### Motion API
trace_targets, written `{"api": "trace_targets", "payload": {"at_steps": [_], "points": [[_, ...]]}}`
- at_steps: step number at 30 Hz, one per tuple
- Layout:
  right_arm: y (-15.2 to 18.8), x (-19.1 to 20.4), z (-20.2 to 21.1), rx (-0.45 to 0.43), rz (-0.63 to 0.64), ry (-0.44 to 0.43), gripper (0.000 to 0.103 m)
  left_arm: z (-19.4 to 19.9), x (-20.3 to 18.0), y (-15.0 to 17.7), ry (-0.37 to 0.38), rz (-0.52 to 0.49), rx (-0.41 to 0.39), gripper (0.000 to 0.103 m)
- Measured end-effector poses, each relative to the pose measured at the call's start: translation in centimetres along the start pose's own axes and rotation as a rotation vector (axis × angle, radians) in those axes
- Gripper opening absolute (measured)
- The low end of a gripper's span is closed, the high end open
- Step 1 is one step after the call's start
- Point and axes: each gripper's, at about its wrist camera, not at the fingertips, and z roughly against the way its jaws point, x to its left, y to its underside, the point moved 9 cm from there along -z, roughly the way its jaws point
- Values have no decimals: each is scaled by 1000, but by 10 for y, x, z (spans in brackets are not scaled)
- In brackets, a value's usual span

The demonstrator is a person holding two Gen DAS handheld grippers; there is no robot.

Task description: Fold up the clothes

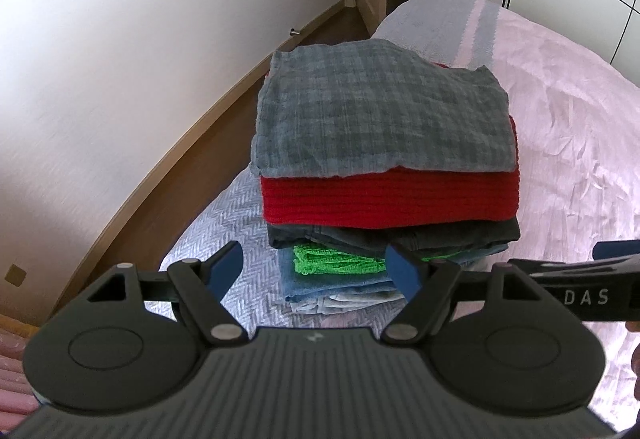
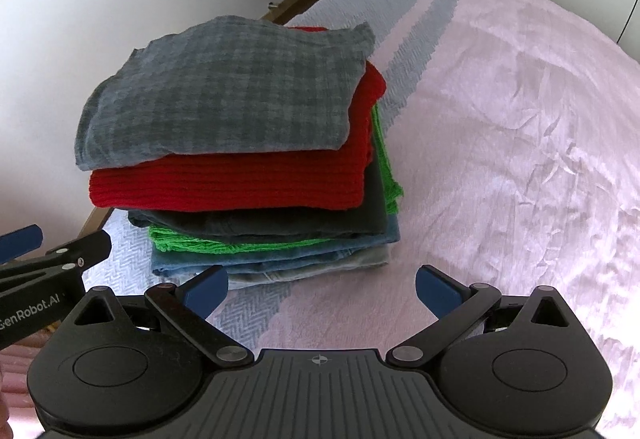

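Your left gripper fingers wide open, empty; right gripper likewise. Folded stack frame centre on bed.

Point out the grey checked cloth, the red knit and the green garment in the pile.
Grey checked cloth (image 1: 380,107), left wrist view, top face.
Red knit (image 2: 228,185), right wrist view, front fold.
Green garment (image 1: 340,261), left wrist view, front edge.

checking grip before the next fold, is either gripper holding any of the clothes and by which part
Nothing is held. The left gripper and right gripper are both open and empty, short of the stack topped by the grey checked cloth.
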Motion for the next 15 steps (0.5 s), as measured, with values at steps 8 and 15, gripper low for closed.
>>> {"api": "trace_targets", "payload": {"at_steps": [8,15], "points": [[-2,5,-9,16,5,11,102,-9,4,-5,9,2,-5,75],[-4,4,-19,37,2,23,102,-18,6,-7,11,-3,3,75]]}}
